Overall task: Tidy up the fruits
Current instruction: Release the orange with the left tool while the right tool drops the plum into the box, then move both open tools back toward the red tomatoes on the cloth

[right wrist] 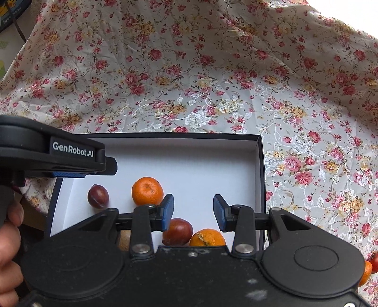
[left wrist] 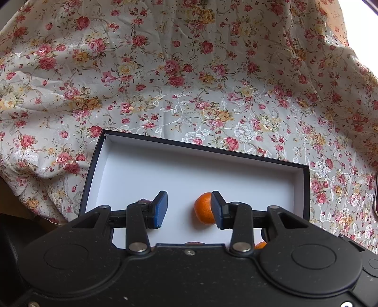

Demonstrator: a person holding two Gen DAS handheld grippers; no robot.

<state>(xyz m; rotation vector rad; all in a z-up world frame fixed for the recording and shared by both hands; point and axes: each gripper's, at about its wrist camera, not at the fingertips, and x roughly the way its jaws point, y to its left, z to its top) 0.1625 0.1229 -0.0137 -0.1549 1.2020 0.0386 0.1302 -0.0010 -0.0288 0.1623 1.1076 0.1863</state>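
A shallow box (right wrist: 258, 170) with a dark rim and a white inside lies on the floral cloth. In the right wrist view it holds two oranges (right wrist: 147, 190) (right wrist: 207, 237) and two dark red plums (right wrist: 98, 196) (right wrist: 177, 231). My right gripper (right wrist: 193, 212) hangs open over the near pair, nothing between its blue pads. My left gripper (left wrist: 189, 210) is open above the box (left wrist: 304, 189). An orange (left wrist: 204, 207) lies below it, partly hidden behind the right pad. From the side, the left gripper (right wrist: 111, 165) reaches over the box's left corner.
Crumpled floral cloth (right wrist: 189, 82) covers the surface around the box. An orange (right wrist: 365, 271) and a red fruit (right wrist: 374, 259) lie on the cloth at the right edge. A person's hand (right wrist: 9, 224) grips the left handle. A dark blue item (right wrist: 14, 11) sits far left.
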